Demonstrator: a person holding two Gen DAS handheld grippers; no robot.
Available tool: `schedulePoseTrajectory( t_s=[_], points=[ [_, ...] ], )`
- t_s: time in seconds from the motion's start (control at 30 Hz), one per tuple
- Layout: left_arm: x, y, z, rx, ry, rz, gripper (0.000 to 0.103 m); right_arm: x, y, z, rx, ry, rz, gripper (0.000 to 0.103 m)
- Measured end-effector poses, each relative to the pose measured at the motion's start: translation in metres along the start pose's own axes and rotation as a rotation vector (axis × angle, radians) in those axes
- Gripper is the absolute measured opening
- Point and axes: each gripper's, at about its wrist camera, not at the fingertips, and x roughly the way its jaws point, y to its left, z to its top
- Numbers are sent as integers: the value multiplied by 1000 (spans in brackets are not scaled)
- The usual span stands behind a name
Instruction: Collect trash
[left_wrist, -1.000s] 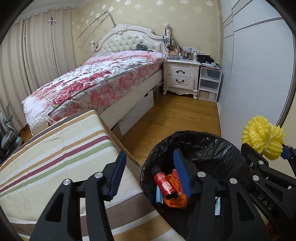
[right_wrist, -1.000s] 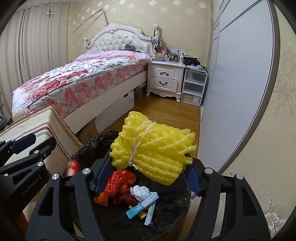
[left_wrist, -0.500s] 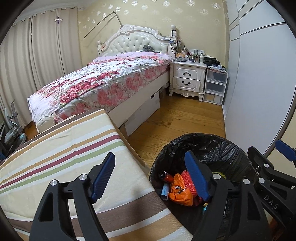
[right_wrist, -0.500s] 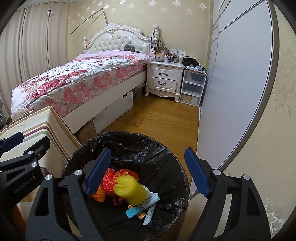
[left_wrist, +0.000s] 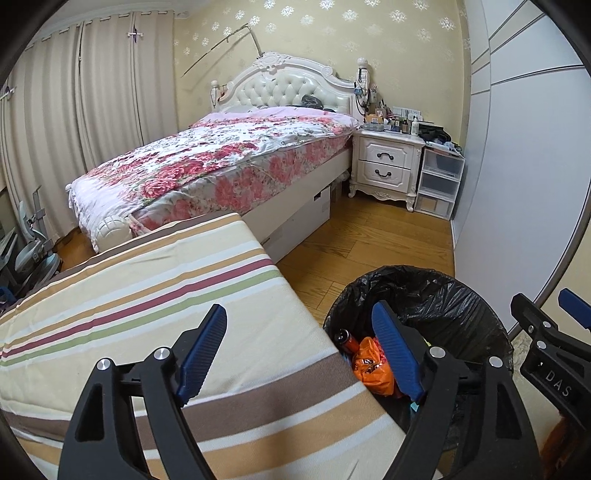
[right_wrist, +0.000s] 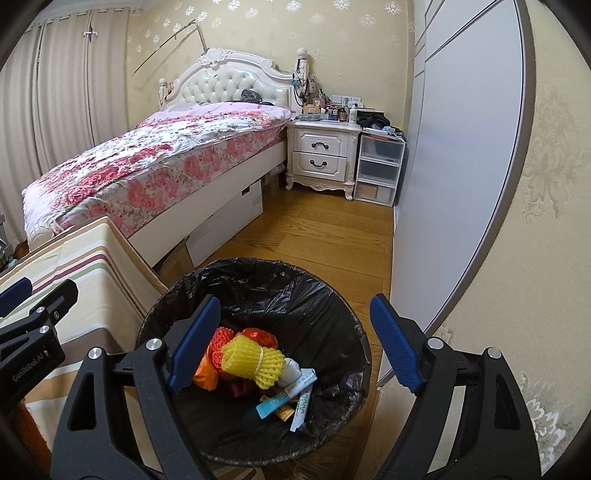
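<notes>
Bin floor: the trash bin (right_wrist: 332, 314) shows its black liner, but the bottom lies buried under the rubbish heaped between the right gripper (right_wrist: 291, 339) fingers.
Red bottle (left_wrist: 345, 339): only its top shows, the rest covered by the orange wrapper (left_wrist: 373, 369) and the left gripper (left_wrist: 299, 343) inner finger.
Tube labels: print on the blue tube (right_wrist: 286, 397) too small to read.
Nightstand top (left_wrist: 391, 127): bottles and clutter too small to tell apart.
Right gripper in left view: cut off by the right edge.
Under bed (right_wrist: 166, 162): dark gap, contents unclear.
</notes>
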Motion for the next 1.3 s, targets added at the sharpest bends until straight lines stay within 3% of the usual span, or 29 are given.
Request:
schedulePoseTrajectory(
  t_s=[0.53,0.77,1.3],
  points=[
    [-78,31,-39,-14,-20,68,84,-83,6,-38,-30,-27,23,84],
    [-112,40,-48,-45,-52,64,84,-116,11,-48,-51,-61,46,87],
    [-140,39,-56,-50,-99,75,84,-151,10,-52,-59,-115,77,87]
  ],
)
